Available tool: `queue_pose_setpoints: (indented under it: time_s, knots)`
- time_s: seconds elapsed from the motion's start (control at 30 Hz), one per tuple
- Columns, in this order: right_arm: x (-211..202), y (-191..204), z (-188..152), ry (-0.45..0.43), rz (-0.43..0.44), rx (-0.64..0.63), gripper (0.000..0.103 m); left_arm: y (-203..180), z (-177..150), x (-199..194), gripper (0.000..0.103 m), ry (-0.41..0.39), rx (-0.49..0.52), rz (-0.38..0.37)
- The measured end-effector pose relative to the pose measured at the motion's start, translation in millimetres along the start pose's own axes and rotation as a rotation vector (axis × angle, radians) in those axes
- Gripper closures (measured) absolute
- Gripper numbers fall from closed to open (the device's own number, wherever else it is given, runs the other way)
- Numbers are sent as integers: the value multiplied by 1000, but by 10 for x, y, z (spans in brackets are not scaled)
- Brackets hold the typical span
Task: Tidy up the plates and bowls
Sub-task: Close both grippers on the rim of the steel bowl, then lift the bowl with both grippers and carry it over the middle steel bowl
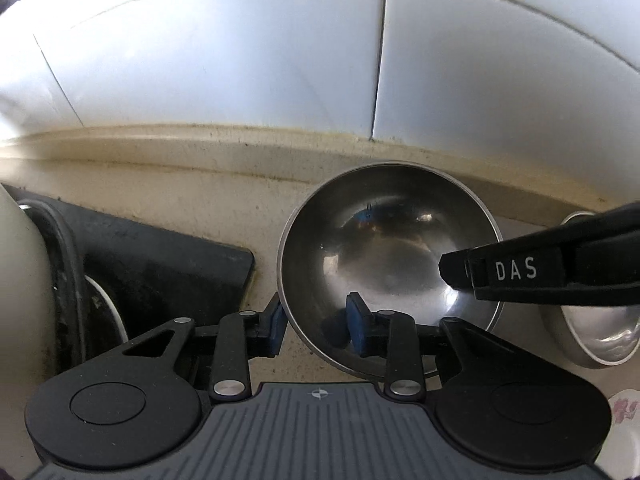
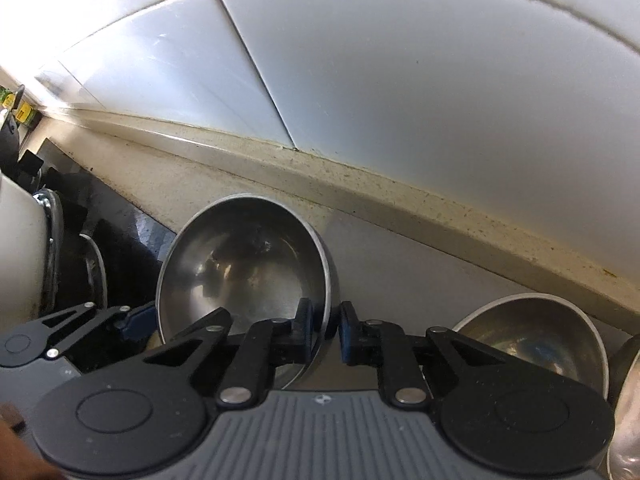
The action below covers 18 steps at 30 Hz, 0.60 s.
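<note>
Left wrist view shows the left gripper (image 1: 316,322) straddling the near rim of a steel bowl (image 1: 384,248) tilted on the counter (image 1: 200,200), fingers apart, while the right gripper (image 2: 325,334) brackets the opposite rim, not visibly clamped. A second bowl (image 2: 532,340) sits unstacked nearby, so sorting looks barely begun.

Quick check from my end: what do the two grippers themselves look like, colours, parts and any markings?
Both match: the left gripper and right gripper have black linkage arms with silver pivot pins, round black discs at each side and a grey ribbed body bearing a small crosshair mark. Finger pads are blue. The right gripper's finger, seen from the left wrist view, carries white "DAS" lettering. No cables or sleeves show.
</note>
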State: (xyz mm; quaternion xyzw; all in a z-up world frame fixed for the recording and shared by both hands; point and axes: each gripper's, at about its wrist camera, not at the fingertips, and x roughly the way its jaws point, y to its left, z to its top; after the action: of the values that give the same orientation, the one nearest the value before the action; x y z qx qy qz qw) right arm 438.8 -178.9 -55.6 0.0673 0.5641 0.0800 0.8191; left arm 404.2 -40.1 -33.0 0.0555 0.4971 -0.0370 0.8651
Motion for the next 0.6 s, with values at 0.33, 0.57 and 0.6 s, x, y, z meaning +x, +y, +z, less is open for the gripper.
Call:
queue_pose_setpoints:
  time_s: [0.33,0.57,0.6]
  knots:
    - [-523,-47,-60,-79,-3,14,103,-202,87,-481,67,-91,61,-17]
    - [-1137,-208,-225,-152,-49,35,103,-558,154,-932,67,-157,118,-68]
    - [-1215,-241,-247,-161,-57,41,103,-620,163,-991,66,-165,130,-72]
